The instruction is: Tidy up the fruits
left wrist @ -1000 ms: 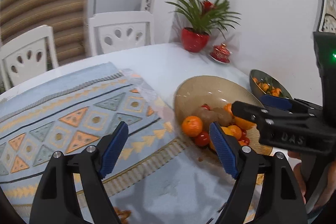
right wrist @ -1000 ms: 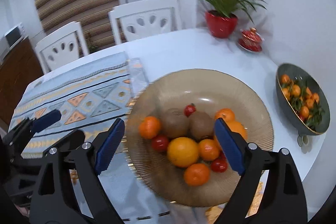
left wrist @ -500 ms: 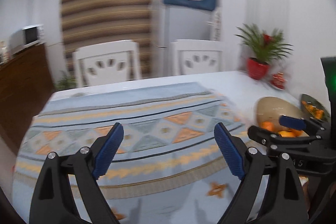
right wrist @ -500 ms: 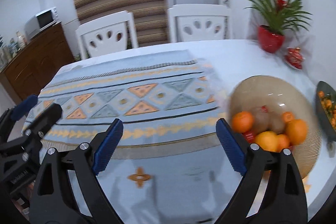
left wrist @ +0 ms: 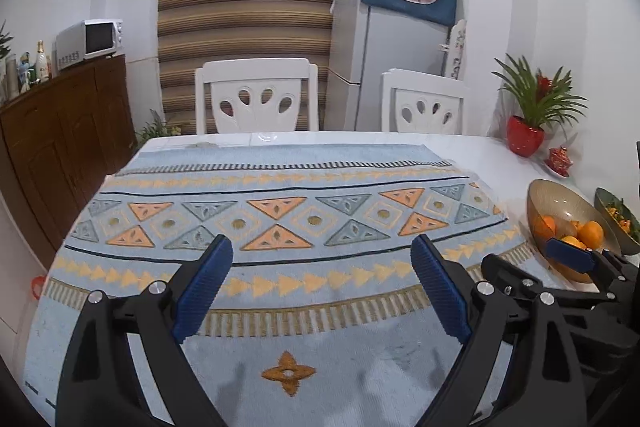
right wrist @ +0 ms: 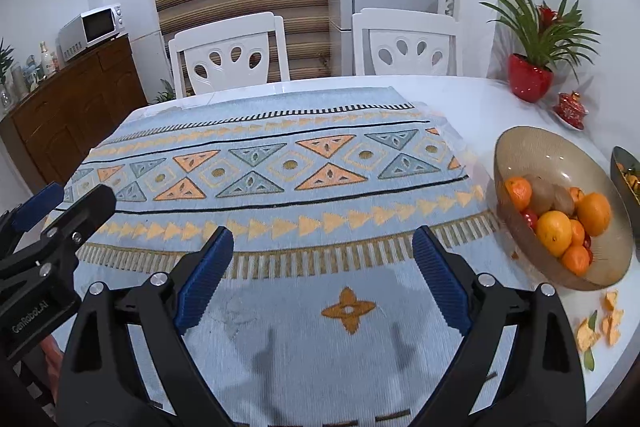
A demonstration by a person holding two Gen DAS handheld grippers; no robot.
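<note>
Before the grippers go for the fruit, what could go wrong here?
1. The fruit is heaped in the amber glass bowl; taking one piece could make others roll.
2. The bowl stands near the table edge, so a push might shift it off.
3. Peel scraps lie beside it.

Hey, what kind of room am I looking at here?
Most likely a home dining room or eat-in kitchen: a dining table with a patterned cloth and white chairs, a fridge under a blue cover, and a microwave on a wooden sideboard.
</note>
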